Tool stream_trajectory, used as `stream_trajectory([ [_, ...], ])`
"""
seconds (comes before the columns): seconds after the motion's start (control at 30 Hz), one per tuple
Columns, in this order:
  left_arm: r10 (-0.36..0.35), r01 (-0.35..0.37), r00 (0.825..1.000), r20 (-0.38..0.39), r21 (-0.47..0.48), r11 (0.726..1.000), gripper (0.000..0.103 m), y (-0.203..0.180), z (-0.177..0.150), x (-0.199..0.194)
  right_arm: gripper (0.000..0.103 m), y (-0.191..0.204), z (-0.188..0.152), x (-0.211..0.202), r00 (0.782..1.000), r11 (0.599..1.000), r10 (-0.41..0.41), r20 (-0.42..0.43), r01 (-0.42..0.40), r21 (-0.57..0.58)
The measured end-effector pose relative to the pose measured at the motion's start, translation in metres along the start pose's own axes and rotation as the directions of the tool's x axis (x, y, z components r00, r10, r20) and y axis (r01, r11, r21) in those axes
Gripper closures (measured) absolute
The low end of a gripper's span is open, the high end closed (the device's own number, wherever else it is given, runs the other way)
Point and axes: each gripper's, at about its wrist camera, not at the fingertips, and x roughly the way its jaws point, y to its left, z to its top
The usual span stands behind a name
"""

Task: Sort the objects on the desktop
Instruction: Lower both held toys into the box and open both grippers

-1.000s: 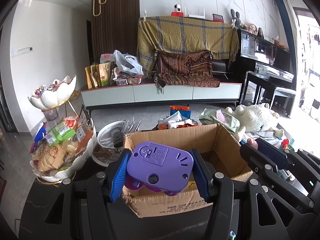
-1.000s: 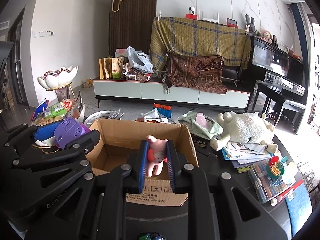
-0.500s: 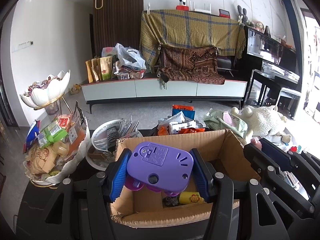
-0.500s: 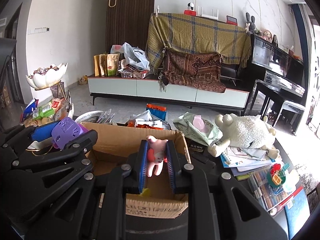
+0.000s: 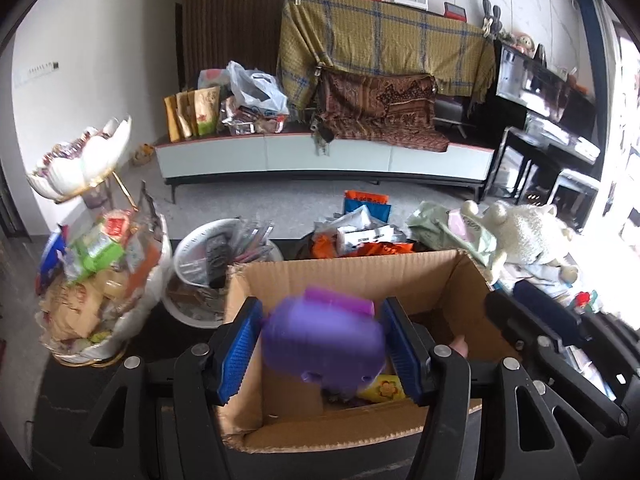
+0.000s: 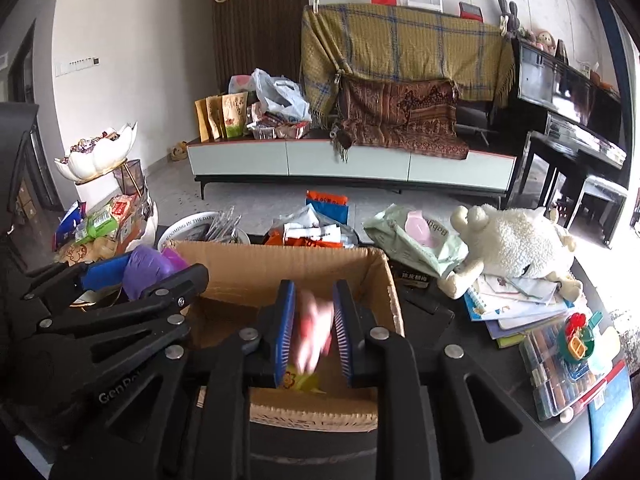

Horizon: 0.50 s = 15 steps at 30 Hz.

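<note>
An open cardboard box (image 5: 348, 276) sits on the dark table; it also shows in the right wrist view (image 6: 288, 264). My left gripper (image 5: 322, 344) is over the box with its jaws spread. A purple toy (image 5: 324, 340) is blurred between the pads, tipping down into the box. My right gripper (image 6: 314, 332) is over the box's right part, jaws slightly apart. A pink toy (image 6: 314, 332) is blurred between them, dropping. A yellow flower item (image 5: 382, 388) lies in the box.
A white tiered snack bowl (image 5: 100, 276) and a white bowl of pens (image 5: 224, 256) stand left of the box. A white plush sheep (image 6: 516, 244), wipes pack (image 6: 416, 236), books and a crayon case (image 6: 560, 368) lie to the right. Snack packets (image 5: 360, 236) lie behind the box.
Both grippers moved forward over the box and opened. The purple toy and the pink toy came loose from the pads and are falling into the box.
</note>
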Motion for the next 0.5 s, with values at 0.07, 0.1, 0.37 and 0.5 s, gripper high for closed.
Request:
stream_trajectory([
  [0.07, 0.033, -0.033, 0.999, 0.013, 0.017, 0.999, 0.044, -0.003, 0.000, -0.004, 0.085, 0.005, 0.000, -0.003, 0.999, 0.999, -0.036, 0.015, 0.037, -0.030],
  [0.1, 0.039, -0.040, 0.999, 0.037, 0.024, 0.999, 0.044, -0.004, 0.000, -0.008, 0.085, 0.008, 0.000, -0.005, 0.998, 0.998, -0.053, 0.023, 0.054, -0.045],
  [0.37, 0.060, -0.062, 0.988, 0.142, 0.008, 0.998, 0.033, -0.002, -0.004, -0.045, 0.085, -0.002, -0.001, -0.029, 0.998, 0.999, 0.020, 0.051, -0.023, 0.048],
  [0.5, 0.050, -0.046, 0.986, 0.160, -0.028, 0.999, 0.028, 0.003, -0.009, -0.059, 0.085, 0.003, -0.004, -0.049, 0.995, 1.000, -0.014, 0.097, 0.011, 0.028],
])
